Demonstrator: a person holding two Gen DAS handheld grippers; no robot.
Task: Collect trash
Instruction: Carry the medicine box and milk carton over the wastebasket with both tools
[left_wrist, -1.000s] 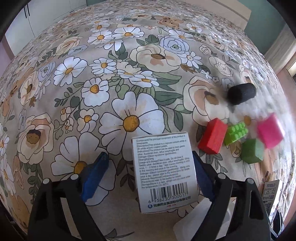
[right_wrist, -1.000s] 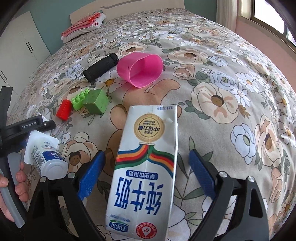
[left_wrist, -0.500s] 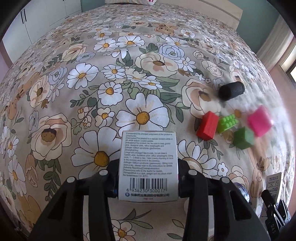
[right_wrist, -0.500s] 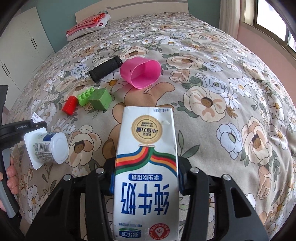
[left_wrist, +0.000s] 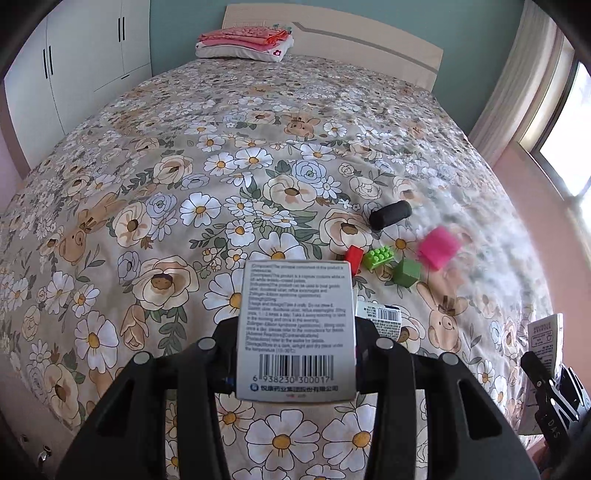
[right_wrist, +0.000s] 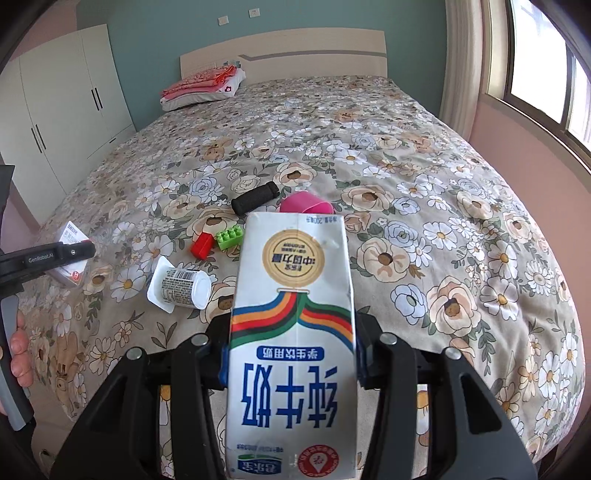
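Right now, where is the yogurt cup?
The yogurt cup lies on its side on the bed, left of the milk carton in the right wrist view, just below the red block and right of the left gripper's medicine box.

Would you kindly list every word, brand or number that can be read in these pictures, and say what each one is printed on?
"6 938230 300017": under the barcode on the medicine box clamped in the left gripper.
"纯牛奶": large blue characters, seen upside down, on the milk carton clamped in the right gripper.
"GenRobot.AI": on the left gripper's black finger, seen from the right wrist.
Too small or blurred: the box's paragraphs, the carton's gold seal, the yogurt cup label.
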